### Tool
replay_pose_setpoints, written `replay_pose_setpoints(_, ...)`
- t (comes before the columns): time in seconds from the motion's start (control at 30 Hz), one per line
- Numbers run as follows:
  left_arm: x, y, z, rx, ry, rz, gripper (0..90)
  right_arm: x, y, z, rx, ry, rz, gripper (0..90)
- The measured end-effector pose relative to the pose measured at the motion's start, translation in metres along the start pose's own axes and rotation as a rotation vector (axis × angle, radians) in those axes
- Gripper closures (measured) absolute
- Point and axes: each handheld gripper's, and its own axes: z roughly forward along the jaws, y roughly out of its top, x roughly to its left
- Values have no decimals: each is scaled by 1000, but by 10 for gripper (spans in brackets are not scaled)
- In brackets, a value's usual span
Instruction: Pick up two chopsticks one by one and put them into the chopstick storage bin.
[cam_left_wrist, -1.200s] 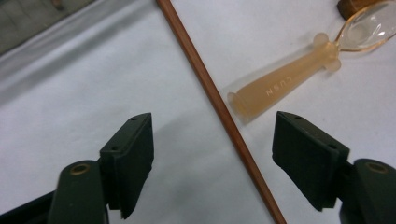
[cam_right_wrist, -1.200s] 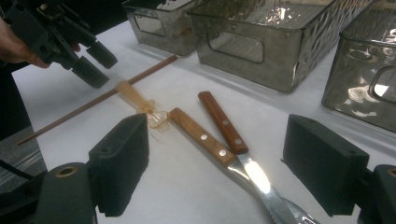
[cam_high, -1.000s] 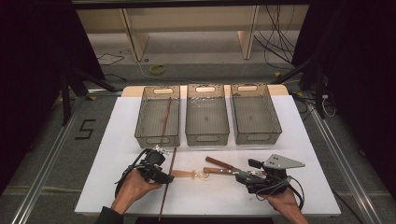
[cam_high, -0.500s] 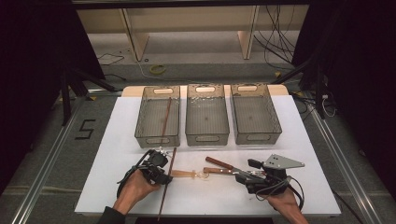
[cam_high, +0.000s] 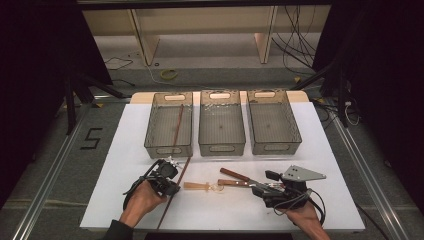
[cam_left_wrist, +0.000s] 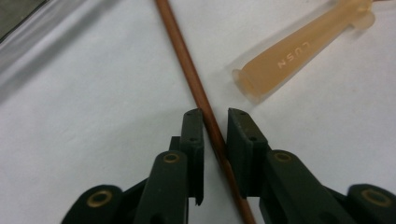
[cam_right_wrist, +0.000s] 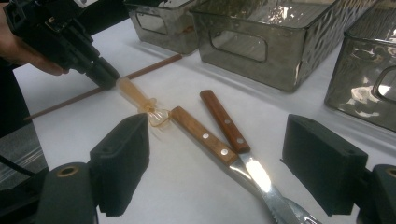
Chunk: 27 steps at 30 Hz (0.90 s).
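Note:
A long thin brown stick lies on the white table, running from the left bin toward the front edge. My left gripper is low over the table. Its jaws straddle the stick closely, with a small gap still showing on one side. An amber plastic utensil lies just right of it. Two wooden-handled knives lie side by side, blades toward my right gripper. That gripper is wide open with nothing between its jaws.
Three smoky clear bins stand in a row behind the objects: left bin, middle bin, right bin. A second brown stick lies in the left bin. The stick's near end reaches the table's front edge.

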Motion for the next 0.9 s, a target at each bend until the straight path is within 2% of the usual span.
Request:
replay_pose_setpoints(0.2, 2, -2, 0, 1, 6, 8, 838, 0, 0, 0, 0, -1, -1, 241)
replay_pose_setpoints(0.47, 3, -3, -1, -7, 1, 24, 841, 0, 0, -1, -4, 0, 1, 241)
replay_pose_setpoints(0.57, 7, -3, -4, -30, 13, 21, 842, 0, 0, 0, -4, 0, 2, 241)
replay_pose_setpoints(0.9, 19, -2, -32, -113, -17, 2, 842, -1, 1, -1, -2, 1, 4, 241)
